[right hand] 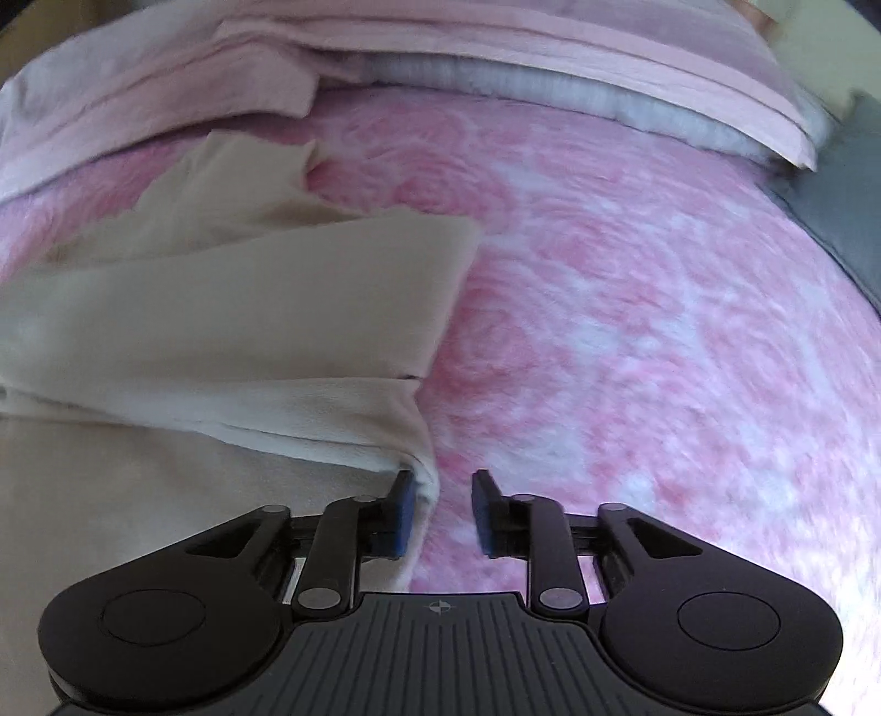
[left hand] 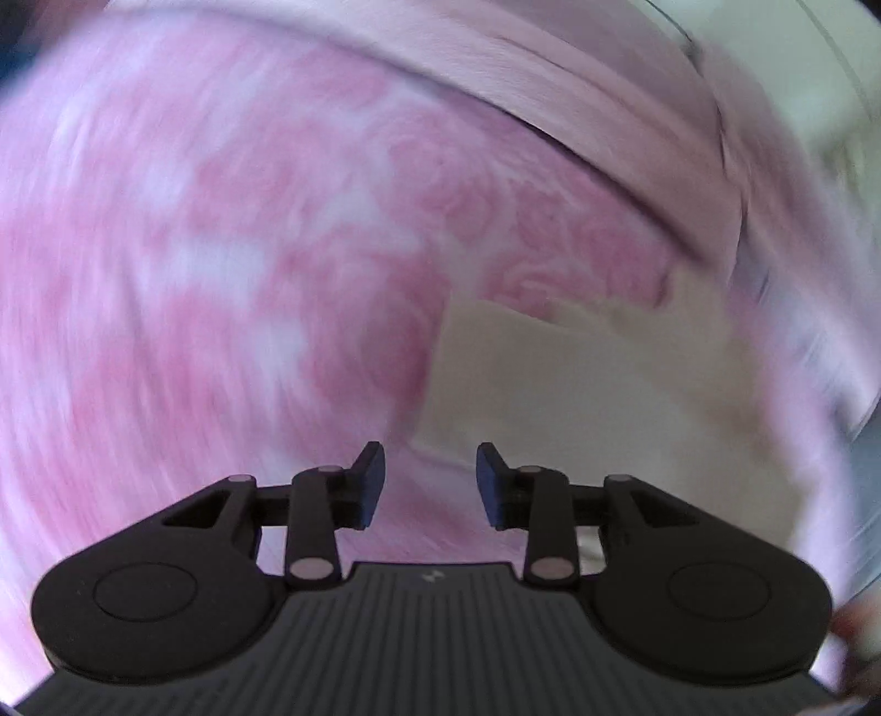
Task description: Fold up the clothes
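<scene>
A pink rose-patterned blanket (right hand: 633, 330) is covering the bed, and in the right wrist view most of its right side is lying bare, leaving wide open room there. Along the far edge, 1 pale pink folded cover (right hand: 495, 49) is stretching across, with a grey strip (right hand: 842, 209) showing at the far right corner.

1 beige garment (right hand: 220, 308) is lying on the left part of the blanket, folded over itself in layers, its right edge running down toward the right gripper (right hand: 438, 515). That gripper's fingers (right hand: 399, 515) are standing partly open, gripping nothing; the left finger is sitting right at the garment's folded edge, while the right finger is over bare blanket.

In the left wrist view, which is blurred, the left gripper (left hand: 429, 484) is hovering with its fingers (left hand: 369, 484) partly open and empty, above the garment's (left hand: 578, 396) corner where it meets the blanket (left hand: 220, 248).
</scene>
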`<action>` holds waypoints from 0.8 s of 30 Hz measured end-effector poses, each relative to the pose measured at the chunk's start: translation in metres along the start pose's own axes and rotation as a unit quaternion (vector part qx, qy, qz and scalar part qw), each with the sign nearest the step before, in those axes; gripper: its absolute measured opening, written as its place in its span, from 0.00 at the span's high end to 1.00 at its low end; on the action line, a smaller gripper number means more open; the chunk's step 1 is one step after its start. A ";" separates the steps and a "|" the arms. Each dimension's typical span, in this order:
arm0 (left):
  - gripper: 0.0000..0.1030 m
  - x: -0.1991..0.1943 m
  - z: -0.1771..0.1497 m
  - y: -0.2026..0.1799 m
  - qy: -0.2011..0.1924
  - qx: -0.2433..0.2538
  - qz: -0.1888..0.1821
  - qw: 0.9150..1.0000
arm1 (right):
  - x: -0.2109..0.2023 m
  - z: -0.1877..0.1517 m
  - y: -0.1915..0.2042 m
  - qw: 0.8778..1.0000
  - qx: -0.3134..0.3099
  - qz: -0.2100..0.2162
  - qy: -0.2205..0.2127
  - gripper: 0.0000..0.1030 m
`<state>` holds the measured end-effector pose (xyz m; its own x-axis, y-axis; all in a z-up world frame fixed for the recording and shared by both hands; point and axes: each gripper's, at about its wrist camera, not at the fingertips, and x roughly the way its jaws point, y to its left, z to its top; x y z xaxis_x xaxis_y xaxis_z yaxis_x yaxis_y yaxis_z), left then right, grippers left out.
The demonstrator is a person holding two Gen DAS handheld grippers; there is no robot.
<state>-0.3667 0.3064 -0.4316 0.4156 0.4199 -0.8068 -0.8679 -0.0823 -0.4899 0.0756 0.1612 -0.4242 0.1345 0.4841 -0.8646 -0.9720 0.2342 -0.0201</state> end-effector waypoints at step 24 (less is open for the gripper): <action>0.96 0.073 -0.148 -0.170 -0.105 0.751 0.123 0.641 | -0.009 -0.021 -0.020 0.996 0.088 -0.017 0.025 0.73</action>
<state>-0.1488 0.2171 -0.4558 0.3067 0.6874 -0.6584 -0.2497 0.7256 0.6412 0.0895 0.1340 -0.4265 0.1538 0.4319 -0.8887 -0.9171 0.3971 0.0343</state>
